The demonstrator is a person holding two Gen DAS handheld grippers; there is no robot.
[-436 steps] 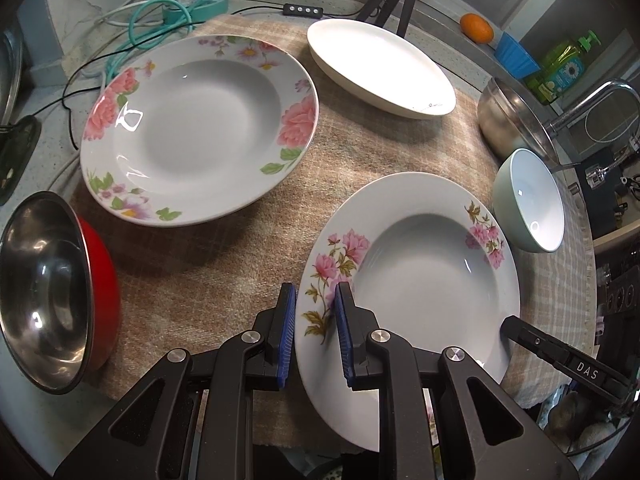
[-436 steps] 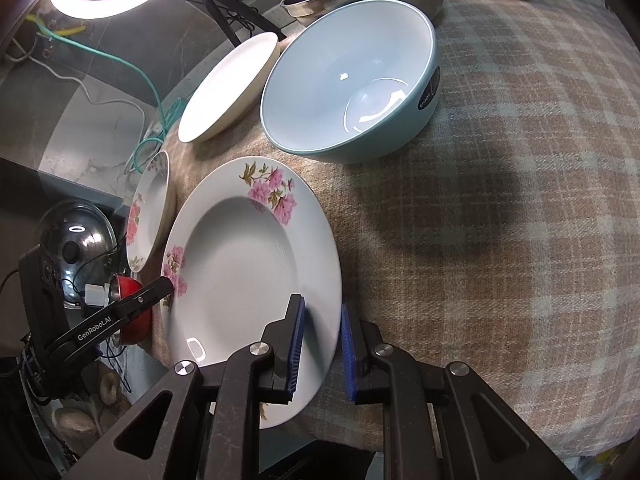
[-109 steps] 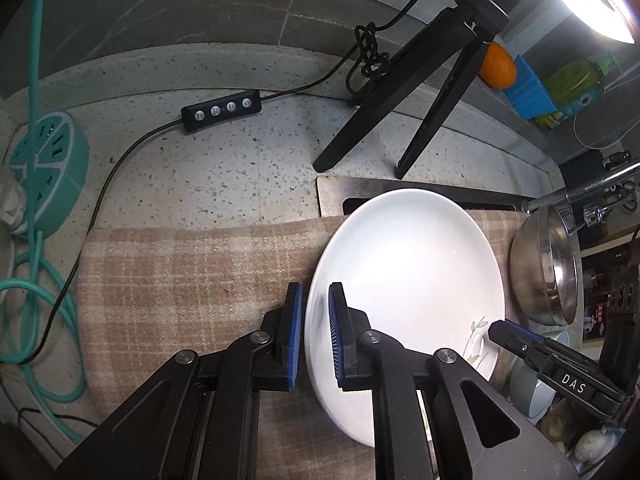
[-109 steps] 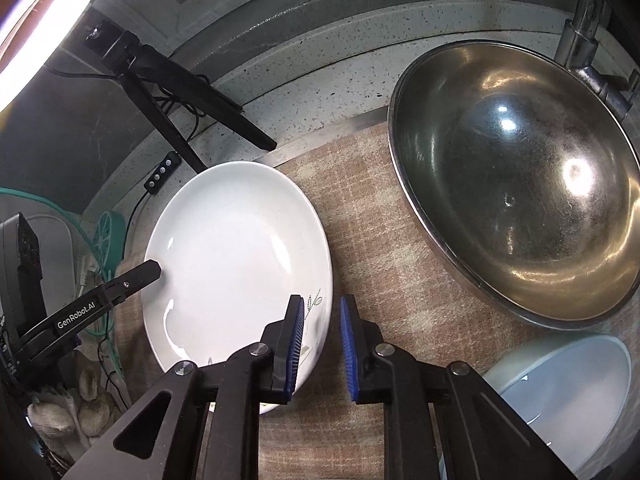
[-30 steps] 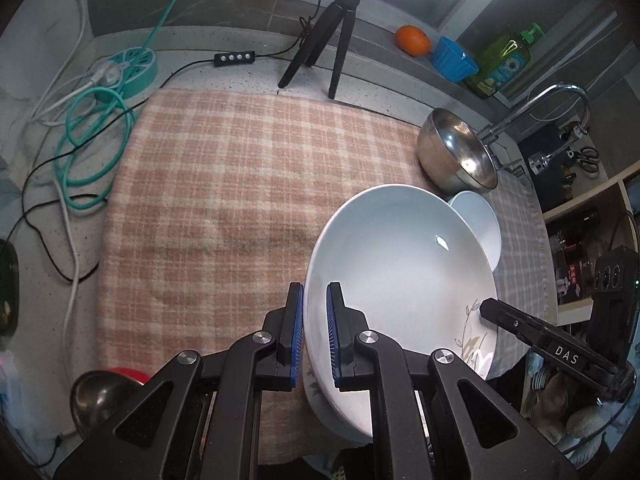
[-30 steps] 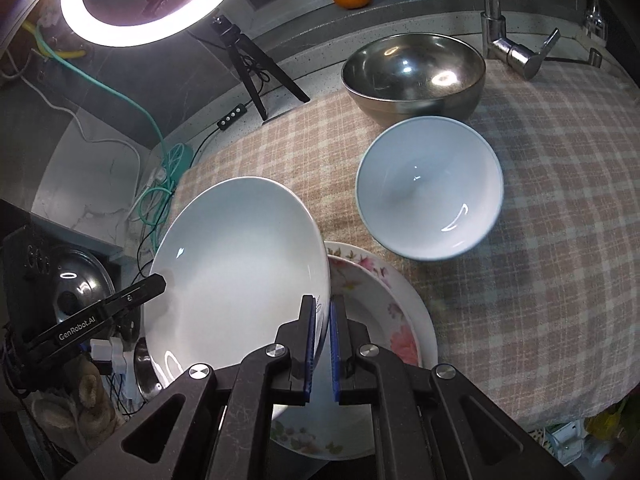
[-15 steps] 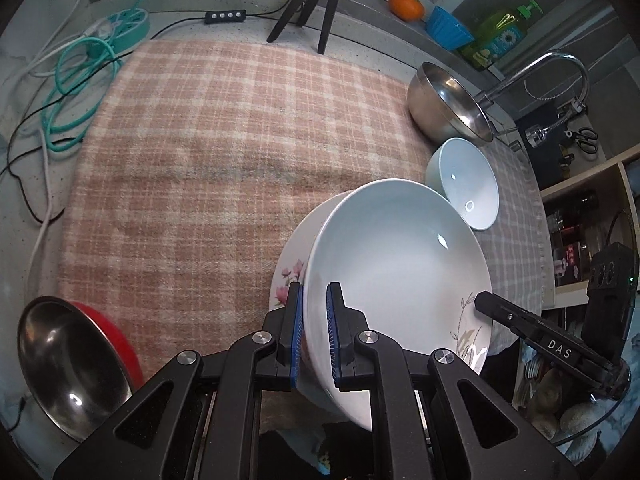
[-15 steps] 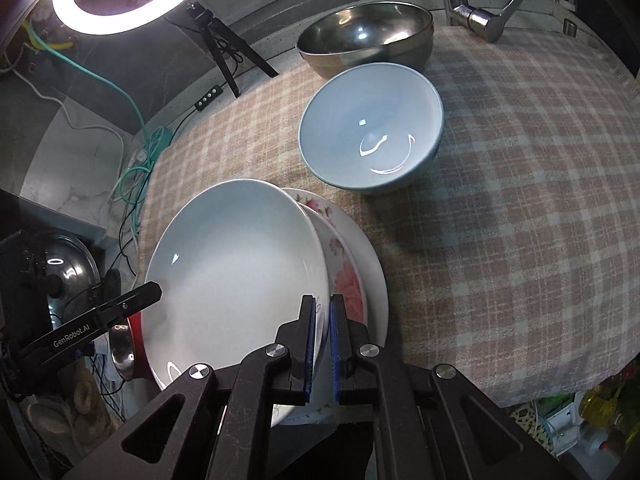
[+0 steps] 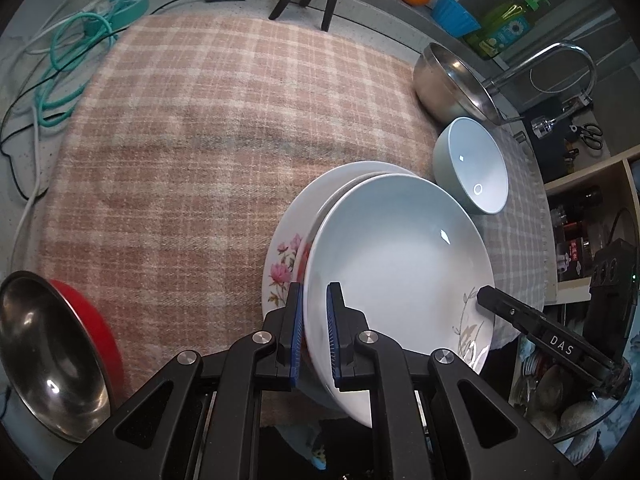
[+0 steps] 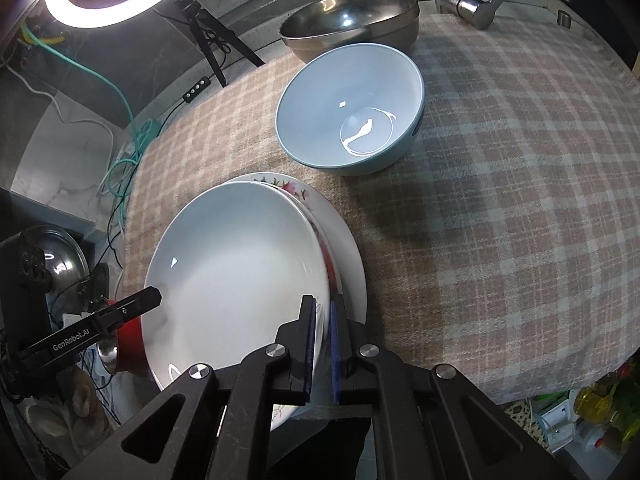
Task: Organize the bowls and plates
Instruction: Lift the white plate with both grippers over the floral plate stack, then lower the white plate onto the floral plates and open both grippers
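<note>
Two grippers are sharing one load. Left wrist view: the left gripper (image 9: 312, 334), at lower centre, is clamping the near rim of the white plate (image 9: 396, 264), which is hovering over or settling onto the flowered plates (image 9: 286, 264) on the checked cloth (image 9: 200, 140).

Right wrist view: the right gripper (image 10: 320, 346) is pinching the opposite rim. Stacking appears nearly complete; next, lowering level and releasing both sides together.

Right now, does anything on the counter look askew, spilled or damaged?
Nothing spilled or broken. The white plate, gripped by the left tool and right tool, sits off-centre over the floral plates. The red-backed steel bowl leans at the cloth's edge.
</note>
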